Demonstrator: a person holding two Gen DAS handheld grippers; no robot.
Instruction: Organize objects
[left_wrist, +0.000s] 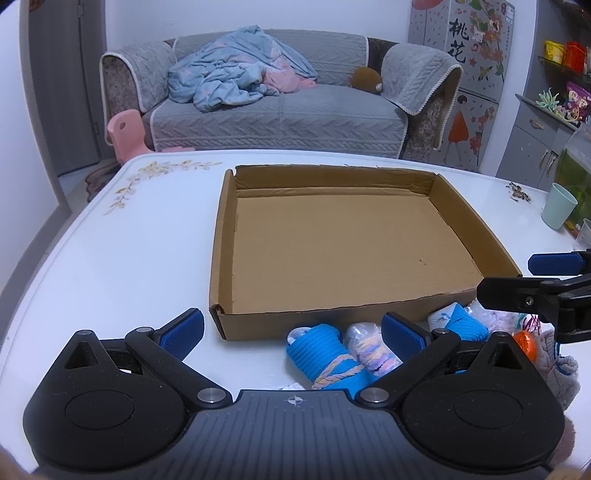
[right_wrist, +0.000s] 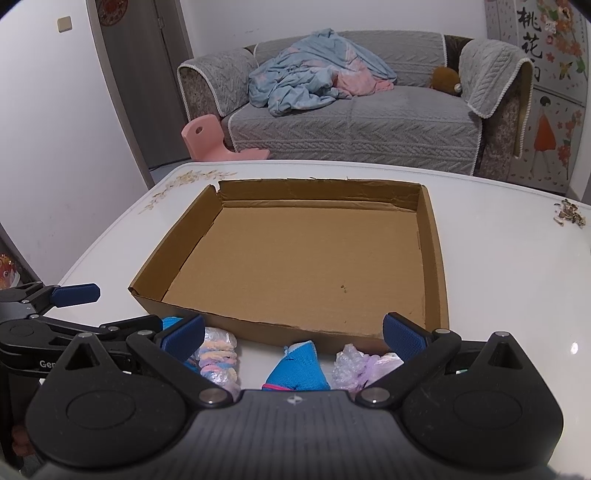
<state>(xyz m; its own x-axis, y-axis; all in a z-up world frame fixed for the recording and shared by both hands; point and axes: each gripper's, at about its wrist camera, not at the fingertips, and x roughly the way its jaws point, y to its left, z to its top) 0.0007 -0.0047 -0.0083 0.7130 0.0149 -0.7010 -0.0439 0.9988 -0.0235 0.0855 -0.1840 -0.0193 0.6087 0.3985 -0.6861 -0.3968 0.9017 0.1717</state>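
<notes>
Left wrist view is showing the left gripper (left_wrist: 291, 334) spread wide over rolled socks (left_wrist: 328, 354), probably preparing a grasp. The right gripper (right_wrist: 293, 338) is also hanging apart, holding nothing, while the cardboard tray (right_wrist: 436, 266) is waiting empty.

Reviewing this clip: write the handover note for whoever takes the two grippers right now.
Left gripper: open, holding nothing, low over the rolled socks.
Right gripper: open, holding nothing, beside it.
Cardboard tray: on the white table, nothing inside.
Sock bundles sit in a row on the table just in front of the tray's near wall: blue roll with yarn tie, plastic-wrapped pastel pair, blue-and-white pair, more at the right edge.
Done: nothing in the tray yet.
Left: likely move every bundle into the tray.
</notes>
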